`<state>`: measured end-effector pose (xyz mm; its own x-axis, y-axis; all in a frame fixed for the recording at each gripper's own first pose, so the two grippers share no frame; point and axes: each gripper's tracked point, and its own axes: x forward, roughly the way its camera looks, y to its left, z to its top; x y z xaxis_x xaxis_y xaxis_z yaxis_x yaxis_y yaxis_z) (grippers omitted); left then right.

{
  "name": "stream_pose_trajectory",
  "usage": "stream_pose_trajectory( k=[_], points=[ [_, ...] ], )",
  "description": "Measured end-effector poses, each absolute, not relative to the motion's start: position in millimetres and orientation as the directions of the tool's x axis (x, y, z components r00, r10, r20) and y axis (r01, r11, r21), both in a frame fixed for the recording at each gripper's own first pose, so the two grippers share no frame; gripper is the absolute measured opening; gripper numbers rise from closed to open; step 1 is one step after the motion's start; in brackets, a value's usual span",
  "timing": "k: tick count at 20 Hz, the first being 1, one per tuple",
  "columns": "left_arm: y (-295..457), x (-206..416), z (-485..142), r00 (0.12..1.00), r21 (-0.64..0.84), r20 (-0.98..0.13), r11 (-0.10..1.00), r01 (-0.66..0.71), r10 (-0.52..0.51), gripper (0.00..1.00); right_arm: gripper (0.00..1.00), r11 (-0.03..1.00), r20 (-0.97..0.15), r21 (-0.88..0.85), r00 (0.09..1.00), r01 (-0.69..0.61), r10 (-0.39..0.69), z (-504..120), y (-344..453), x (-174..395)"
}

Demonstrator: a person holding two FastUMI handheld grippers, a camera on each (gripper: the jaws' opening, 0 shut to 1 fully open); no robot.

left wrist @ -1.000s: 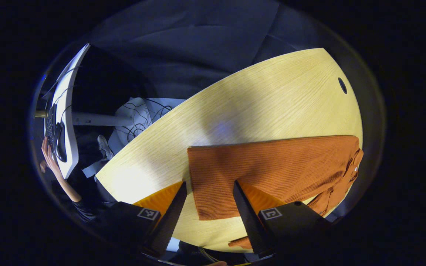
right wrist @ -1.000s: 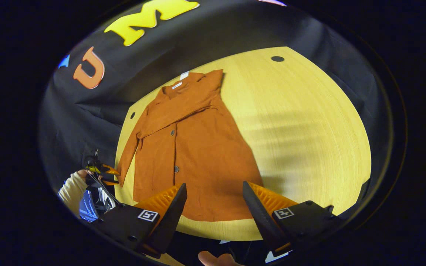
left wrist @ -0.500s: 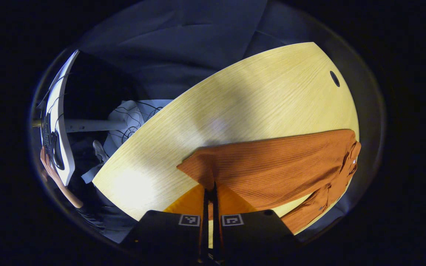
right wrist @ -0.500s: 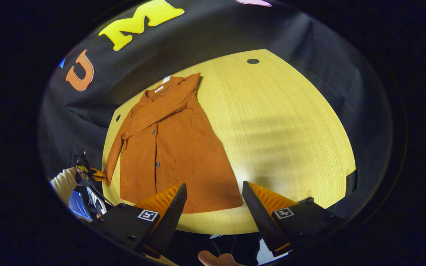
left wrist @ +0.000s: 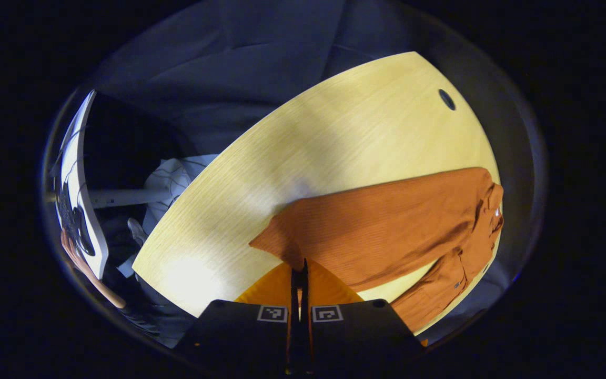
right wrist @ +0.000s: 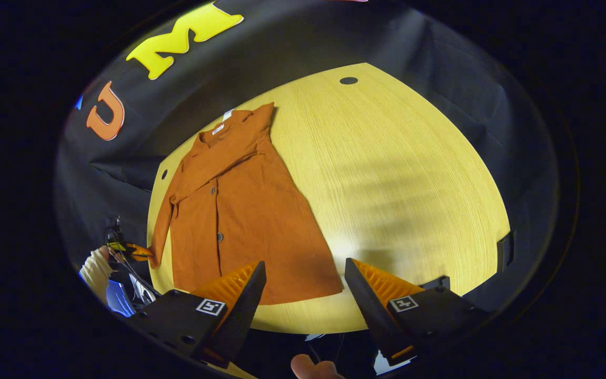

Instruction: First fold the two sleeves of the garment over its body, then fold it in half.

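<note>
A rust-orange buttoned garment [right wrist: 240, 221] lies flat on the wooden table [right wrist: 413, 184], collar at the far side. One sleeve is folded across its chest. The other sleeve [right wrist: 163, 226] runs down its left edge. My right gripper [right wrist: 304, 263] hovers open over the hem near the front table edge. My left gripper [left wrist: 298, 269] is shut on a pinch of the garment [left wrist: 387, 226] at its hem end, and the cloth rises in a peak to the tips. It also shows as the left gripper [right wrist: 127, 250] beside the sleeve cuff, held by a cream-sleeved hand [right wrist: 95, 266].
The table has round cable holes [right wrist: 349, 80] at the far side and a dark clamp [right wrist: 503, 252] on its right edge. Past the table's end stand a white desk [left wrist: 79, 184] with a person's arm [left wrist: 87, 268] at it, and loose cables [left wrist: 177, 179].
My left gripper went from open around the hem to shut on it, and the cloth there is pulled up into a peak. The right gripper stayed open and drifted slightly right.
</note>
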<state>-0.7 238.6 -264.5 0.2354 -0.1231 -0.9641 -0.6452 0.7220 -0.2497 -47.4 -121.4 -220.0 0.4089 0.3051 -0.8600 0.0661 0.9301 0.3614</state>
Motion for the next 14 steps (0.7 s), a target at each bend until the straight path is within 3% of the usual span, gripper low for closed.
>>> stream_pose_trajectory(
  k=[6, 10, 14],
  points=[
    [153.8, 92.6, -162.1, 0.425, -0.39, -0.882, 0.819, -0.421, -0.202, 0.03, 0.97, 0.916, -0.855, 0.396, 0.389, 0.065, 0.342, -222.6, -115.3, -45.0],
    [98.4, 131.3, -119.3, 0.442, -0.368, -0.87, 0.883, -0.292, -0.217, 0.03, 0.97, 0.915, -0.843, 0.4, 0.409, 0.043, 0.35, -213.6, -116.2, -35.8],
    [37.7, 159.3, -116.6, 0.421, -0.347, -0.877, 0.912, -0.217, -0.234, 0.03, 0.97, 0.917, -0.841, 0.396, 0.421, 0.049, 0.341, -214.2, -127.1, -35.8]
  ],
)
